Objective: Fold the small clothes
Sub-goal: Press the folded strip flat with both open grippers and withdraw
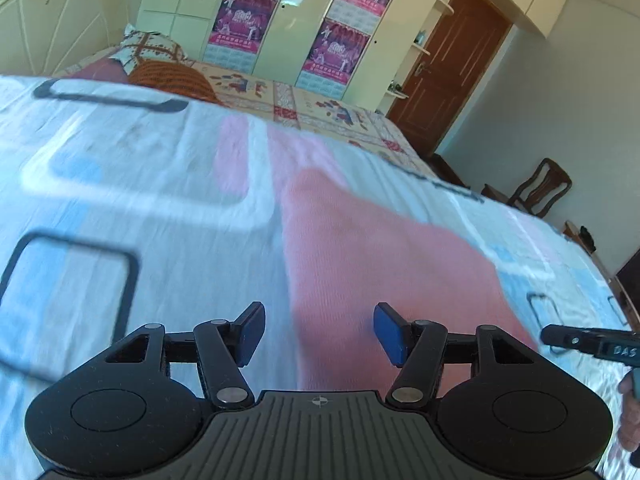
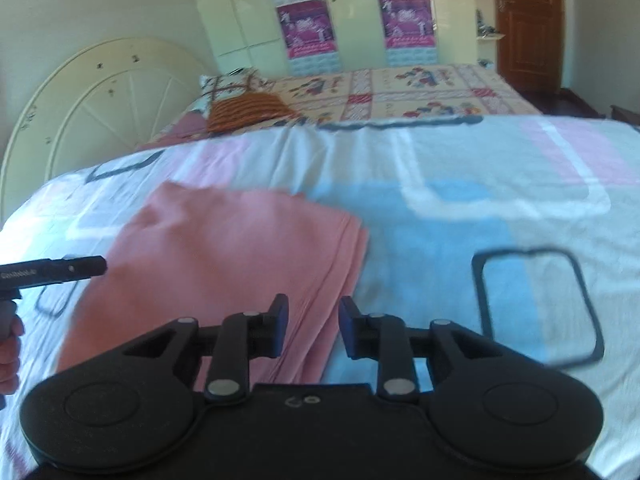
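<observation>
Right wrist view: a folded pink cloth (image 2: 224,256) lies flat on the patterned bedsheet (image 2: 460,208), just ahead of the right gripper (image 2: 313,330). Its jaws are parted, holding nothing. Left gripper (image 1: 319,332) gapes wide above the cloth's edge, empty.

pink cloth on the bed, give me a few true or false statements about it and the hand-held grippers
1. The pink cloth lies on the patterned bedsheet. True.
2. The right hand-held gripper is clamped on the cloth. False: its jaws stand apart with nothing between them.
3. The left hand-held gripper is open above the cloth. True.
4. The cloth is spread out in a single layer. False: stacked edges along its right side in the right wrist view show it is folded.
5. An orange knitted item lies farther up the bed, near the headboard. True.
6. The door stands open. False: it is shut.
</observation>
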Available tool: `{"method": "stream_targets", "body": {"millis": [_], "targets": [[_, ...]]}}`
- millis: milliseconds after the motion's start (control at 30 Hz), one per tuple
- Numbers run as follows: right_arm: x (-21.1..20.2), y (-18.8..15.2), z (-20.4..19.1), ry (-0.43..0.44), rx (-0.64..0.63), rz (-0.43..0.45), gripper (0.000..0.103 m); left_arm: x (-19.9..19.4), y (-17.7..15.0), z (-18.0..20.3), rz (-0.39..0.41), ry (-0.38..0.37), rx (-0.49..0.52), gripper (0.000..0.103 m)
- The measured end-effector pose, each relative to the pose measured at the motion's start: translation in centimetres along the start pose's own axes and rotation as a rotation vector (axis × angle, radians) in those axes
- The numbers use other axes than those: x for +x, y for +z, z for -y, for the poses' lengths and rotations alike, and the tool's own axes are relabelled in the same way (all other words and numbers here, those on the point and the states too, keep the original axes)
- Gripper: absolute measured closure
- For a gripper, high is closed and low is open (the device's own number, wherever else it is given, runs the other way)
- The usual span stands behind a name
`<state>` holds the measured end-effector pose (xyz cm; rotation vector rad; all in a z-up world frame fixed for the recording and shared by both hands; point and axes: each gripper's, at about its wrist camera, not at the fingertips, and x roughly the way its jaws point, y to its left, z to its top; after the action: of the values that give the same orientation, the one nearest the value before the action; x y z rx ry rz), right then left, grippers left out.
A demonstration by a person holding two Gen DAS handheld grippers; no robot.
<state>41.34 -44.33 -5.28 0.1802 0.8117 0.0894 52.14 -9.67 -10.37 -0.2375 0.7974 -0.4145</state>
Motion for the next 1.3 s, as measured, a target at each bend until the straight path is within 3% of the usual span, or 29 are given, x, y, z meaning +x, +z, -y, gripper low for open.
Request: {"method": "stream_targets", "body": {"millis": [100, 167, 233, 267, 367, 500, 567, 633, 700, 733, 900, 967, 1000, 1067, 1167, 1300], "targets": [[-2.3, -2.1, -0.6, 0.04, 0.023, 0.001, 0.086, -1.6, -2.7, -0.7, -0.015, -0.018, -0.037, 0.043], [-2.9, -3.4, -1.1, 0.06, 0.024, -0.026, 0.096, -1.8, -3.9, -0.3, -0.036, 0.027, 0.026, 0.043], [-1.7, -5.4, -2.0, -0.06, -0.052, -0.103, 0.102, -1.7, -4.7, -0.3, -0.065, 0.063, 0.052, 0.043], [-0.5, -6.3, -1.8, -0.122, -0.064, -0.162, 0.102, -1.8, -5.0, -0.2, -0.062, 0.076, 0.066, 0.043], [-1.2, -6.5, -1.1, -0.118, -0.016, -0.13, 0.102, -2.9, -5.0, 0.5, -0.056, 0.111, 0.096, 0.043], [-5.3, -4.7, -3.1, -0.104, -0.071, 0.053, 0.096, -5.1, -5.6, 1.2, -0.035, 0.082, 0.104, 0.043], [-5.8, -4.1, -4.4, -0.044, -0.109, 0.082, 0.096, -5.2, -6.4, 1.6, -0.05, 0.094, 0.129, 0.043], [-4.2, -4.3, -5.5, -0.035, -0.179, 0.041, 0.099, -4.4, -7.2, 1.5, -0.085, 0.117, 0.13, 0.043], [-0.5, -5.2, -4.9, -0.142, -0.192, -0.095, 0.098, -4.3, -7.9, 1.3, -0.069, 0.117, 0.134, 0.043], [0.2, -5.8, -4.1, -0.132, -0.167, -0.109, 0.098, -4.3, -7.9, 1.5, -0.069, 0.122, 0.147, 0.043], [-1.8, -5.2, -4.7, -0.12, -0.156, -0.055, 0.098, -6.4, -7.5, 1.9, -0.027, 0.094, 0.157, 0.043], [-2.8, -5.0, -4.8, -0.1, -0.147, -0.011, 0.098, -6.2, -7.7, 1.8, -0.054, 0.109, 0.172, 0.043], [-2.6, -5.0, -4.8, -0.098, -0.148, -0.014, 0.098, -5.7, -8.0, 1.7, -0.078, 0.129, 0.18, 0.043], [-0.4, -5.8, -4.5, -0.117, -0.157, -0.121, 0.096, -5.4, -8.4, 1.4, -0.079, 0.123, 0.164, 0.043], [-0.3, -6.3, -4.5, -0.12, -0.172, -0.132, 0.094, -6.0, -7.7, 1.7, -0.067, 0.127, 0.167, 0.043], [-2.5, -4.3, -4.5, -0.1, -0.155, -0.006, 0.091, -6.7, -5.2, 1.8, 0.023, 0.107, 0.179, 0.042]]}}
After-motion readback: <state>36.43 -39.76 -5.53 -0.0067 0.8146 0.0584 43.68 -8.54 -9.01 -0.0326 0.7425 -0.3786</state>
